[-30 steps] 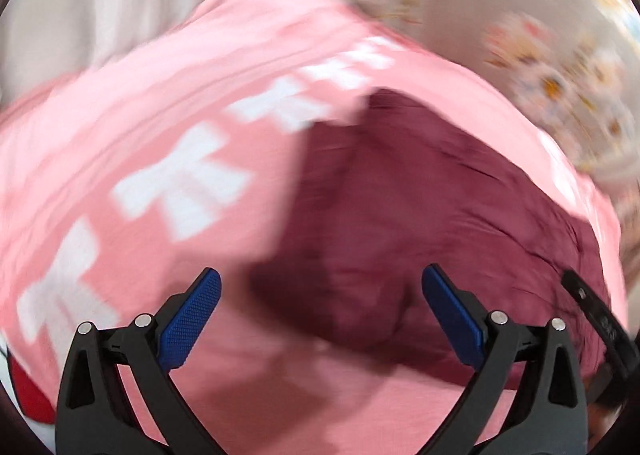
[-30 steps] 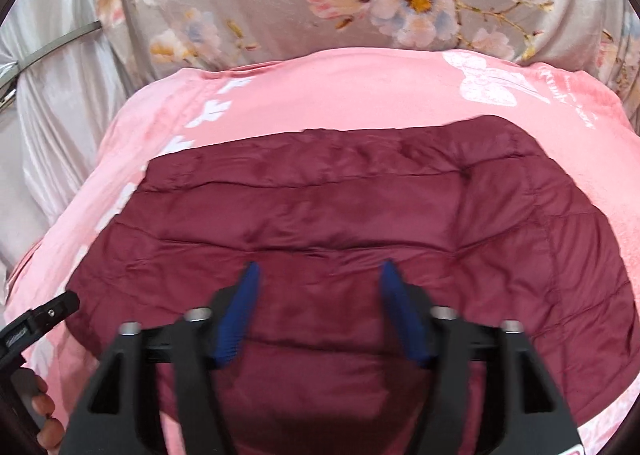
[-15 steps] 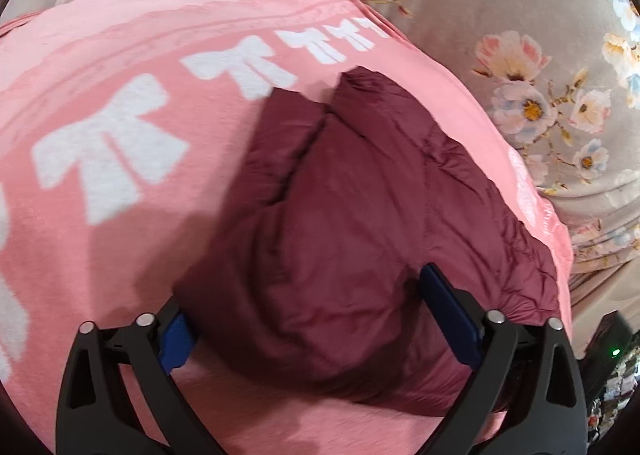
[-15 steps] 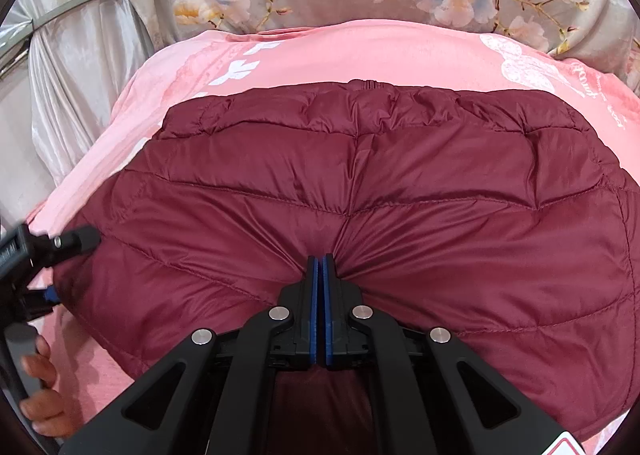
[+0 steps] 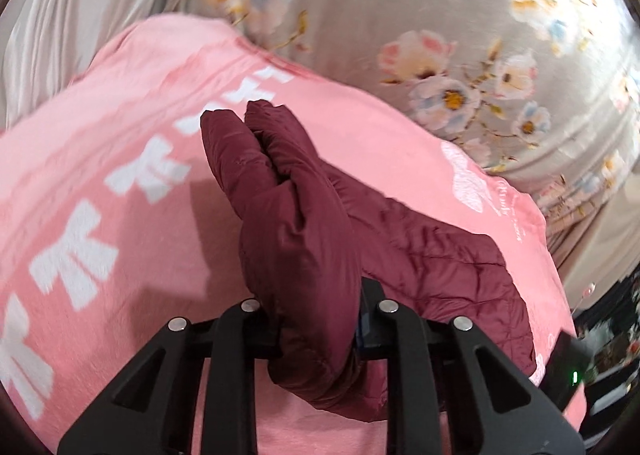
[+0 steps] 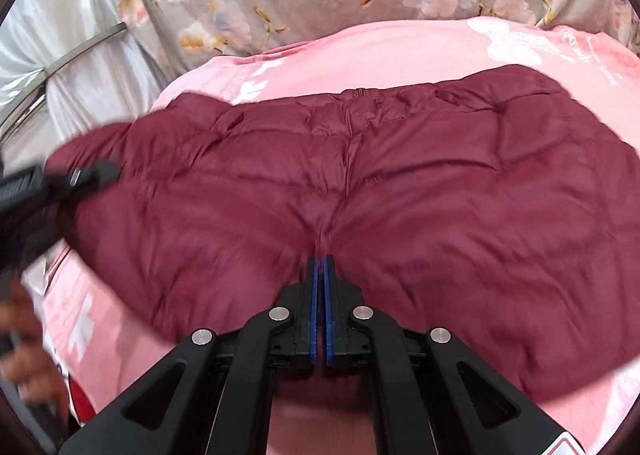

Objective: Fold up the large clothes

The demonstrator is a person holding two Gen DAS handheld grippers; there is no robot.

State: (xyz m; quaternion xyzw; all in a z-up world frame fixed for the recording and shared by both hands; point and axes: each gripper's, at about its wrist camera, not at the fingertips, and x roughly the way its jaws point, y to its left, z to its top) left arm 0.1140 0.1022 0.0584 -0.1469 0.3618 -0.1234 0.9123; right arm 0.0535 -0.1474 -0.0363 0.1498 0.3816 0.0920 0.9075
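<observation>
Left claw [image 5: 316,329] clamped on maroon jacket [image 5: 304,223].

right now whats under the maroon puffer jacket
The maroon puffer jacket lies on a pink blanket with white bows. Whatever the jacket covers is hidden.

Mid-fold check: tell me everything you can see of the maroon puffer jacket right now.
The maroon puffer jacket is quilted, slightly shiny and puffy, with stitched seams and a zipper end at its far edge. It lies spread on the pink blanket. The right gripper is shut on a pinch of fabric near the near edge. The left gripper, whose jaws have just been closing, clamps a thick bunched fold at the jacket's side; that fold stands up off the blanket.
</observation>
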